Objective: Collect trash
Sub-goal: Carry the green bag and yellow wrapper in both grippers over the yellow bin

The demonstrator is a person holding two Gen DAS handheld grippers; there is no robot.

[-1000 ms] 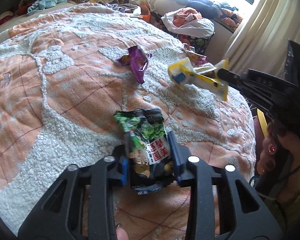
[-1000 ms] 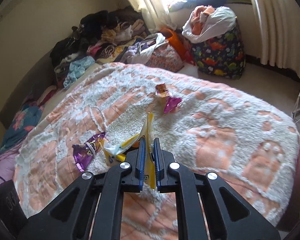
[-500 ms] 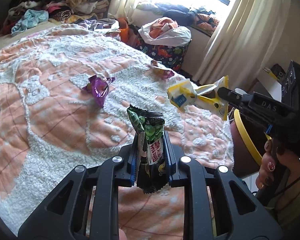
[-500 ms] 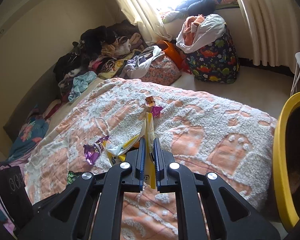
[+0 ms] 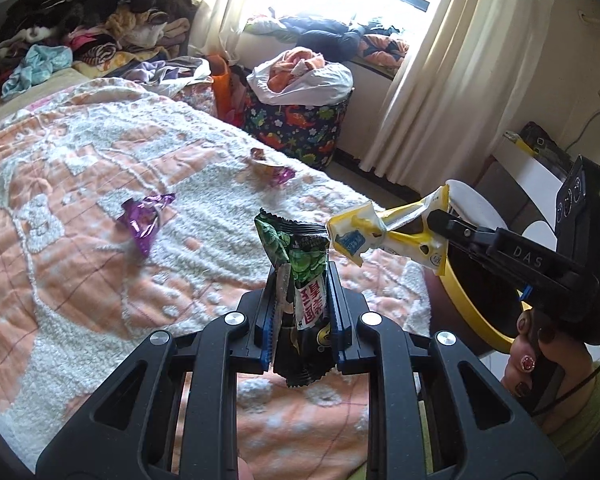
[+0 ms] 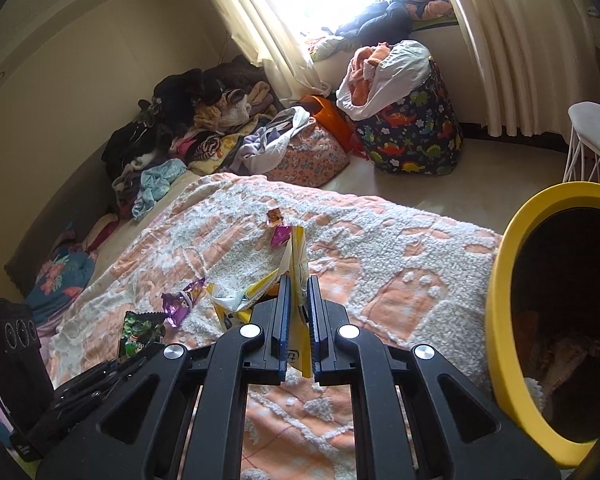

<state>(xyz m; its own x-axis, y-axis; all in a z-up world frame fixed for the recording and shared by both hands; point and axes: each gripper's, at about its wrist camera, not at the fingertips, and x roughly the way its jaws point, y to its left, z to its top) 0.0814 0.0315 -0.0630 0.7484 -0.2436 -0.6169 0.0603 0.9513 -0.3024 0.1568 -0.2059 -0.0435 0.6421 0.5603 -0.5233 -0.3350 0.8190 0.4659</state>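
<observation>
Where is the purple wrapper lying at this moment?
In the left wrist view the purple wrapper lies on the orange and white blanket, left of the green snack packet held in the left hand-held gripper; nothing touches it.

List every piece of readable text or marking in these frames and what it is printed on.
"DAS": raised letters on the right claw arm.
Large red Chinese characters on the green snack packet in the left claw: upside down, too unclear to quote.
Small print on the yellow wrapper: too blurred to read.
</observation>
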